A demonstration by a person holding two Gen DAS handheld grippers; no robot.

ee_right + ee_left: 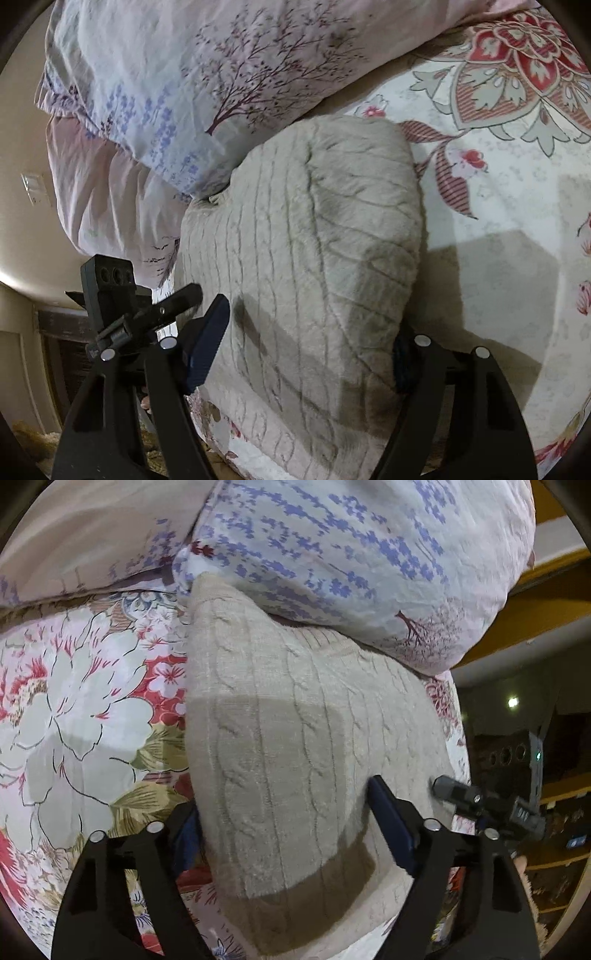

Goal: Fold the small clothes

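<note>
Left wrist view: beige cable-knit sweater (295,760), already folded into a thick bundle, lies on floral bedsheet (81,716) against lavender-print pillow (351,554); left gripper (284,823) and right gripper (310,332) both straddle sweater's near edge, fingers spread wide, gripping nothing; folding looks nearly done, perhaps final tidy left.

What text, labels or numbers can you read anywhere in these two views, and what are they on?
"0A6" or similar: pale characters on the dark block of the right gripper, seen in the left wrist view; too blurred to be sure.
Faint marks on the left gripper's clamp in the right wrist view: unreadable.
Sweater, pillow and bedsheet: patterns only, no text.
</note>
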